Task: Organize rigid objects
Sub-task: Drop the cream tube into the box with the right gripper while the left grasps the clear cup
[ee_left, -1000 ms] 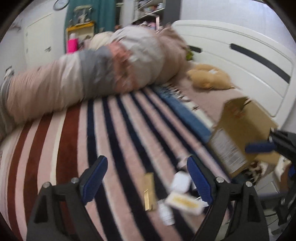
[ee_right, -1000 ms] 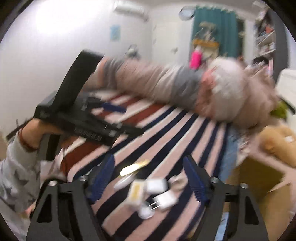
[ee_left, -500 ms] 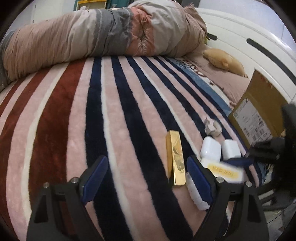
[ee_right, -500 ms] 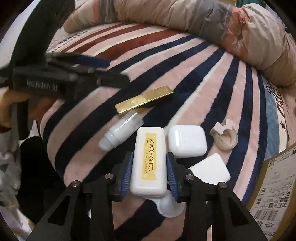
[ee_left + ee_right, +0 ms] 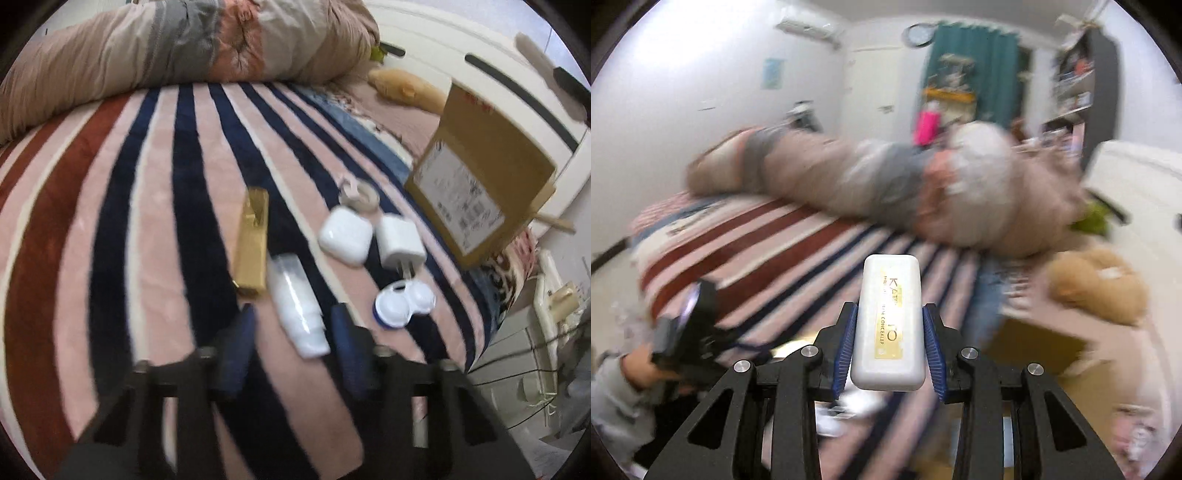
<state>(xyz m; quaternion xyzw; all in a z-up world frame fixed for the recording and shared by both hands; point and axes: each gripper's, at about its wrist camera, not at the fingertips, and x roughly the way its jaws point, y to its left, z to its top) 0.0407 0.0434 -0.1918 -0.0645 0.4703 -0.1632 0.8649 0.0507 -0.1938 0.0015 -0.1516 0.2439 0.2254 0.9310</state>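
Note:
My right gripper [image 5: 889,334] is shut on a white concealer case [image 5: 888,325] with a gold label and holds it up above the bed. My left gripper [image 5: 293,339] is open, its fingers on either side of the near end of a white tube bottle [image 5: 295,302] lying on the striped blanket [image 5: 147,206]. Beside the bottle lie a gold bar-shaped box [image 5: 253,243], a white earbud case [image 5: 345,234], a white charger plug [image 5: 400,242], a blue-and-white contact lens case [image 5: 402,304] and a beige tape dispenser [image 5: 360,194].
An open cardboard box [image 5: 476,184] stands at the blanket's right edge; it also shows in the right wrist view [image 5: 1034,343]. A rolled duvet [image 5: 177,55] lies across the back. A tan plush toy [image 5: 406,88] lies near the white headboard [image 5: 480,55]. The left gripper and hand [image 5: 683,343] show at lower left.
My right gripper has lifted the concealer case off the blanket and tilted up. My left gripper has moved right to the white bottle and its fingers have narrowed around it.

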